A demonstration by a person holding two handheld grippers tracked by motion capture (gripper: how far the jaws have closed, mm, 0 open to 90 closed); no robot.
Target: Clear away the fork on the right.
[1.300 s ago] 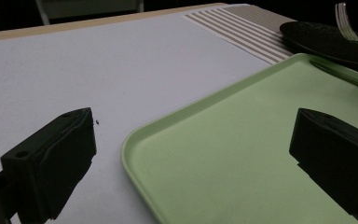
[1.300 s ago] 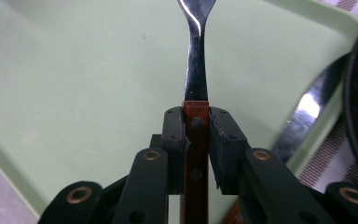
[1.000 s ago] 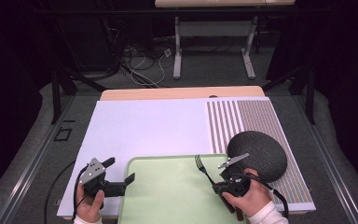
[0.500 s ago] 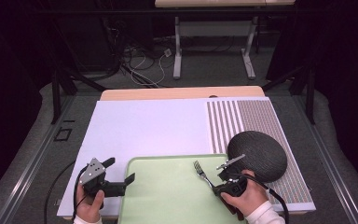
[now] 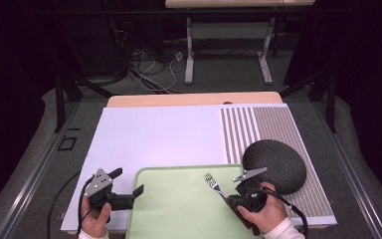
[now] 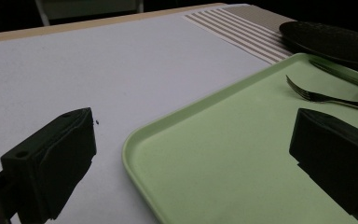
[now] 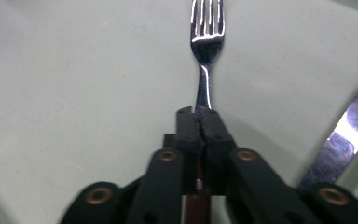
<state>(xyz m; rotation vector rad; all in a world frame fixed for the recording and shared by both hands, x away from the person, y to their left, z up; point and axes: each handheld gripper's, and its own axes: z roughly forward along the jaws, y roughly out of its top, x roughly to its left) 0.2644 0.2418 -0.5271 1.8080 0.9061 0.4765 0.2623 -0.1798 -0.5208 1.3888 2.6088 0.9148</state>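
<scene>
A: Where is the fork (image 7: pixel 207 51) seen, and how is it held?

B: It is pinched at the neck of its handle by the right gripper (image 7: pixel 197 114), whose jaws have just been closing and are now pressed together on it. The tines are pointed away from the hand, over the right part of the green tray (image 5: pixel 179 209). In the high view the fork (image 5: pixel 214 184) is angled up and to the left from the right gripper (image 5: pixel 235 197). Whether the tines are touching the tray surface cannot be told.

A: And what is found beside it?

B: A knife (image 7: pixel 342 135) is seen at the tray's right edge in the right gripper view. Just beyond that edge a dark round plate (image 5: pixel 274 166) is set on the striped part of the white table mat (image 5: pixel 154 134).

A: What of the other tool?

B: The left gripper (image 5: pixel 128 194) is held at the tray's left rim with its jaws spread wide and nothing between the pads. In the left gripper view one jaw is placed over the white mat and the other over the tray (image 6: pixel 223 154), with the fork (image 6: pixel 328 96) lying well apart from it on the far side.
</scene>
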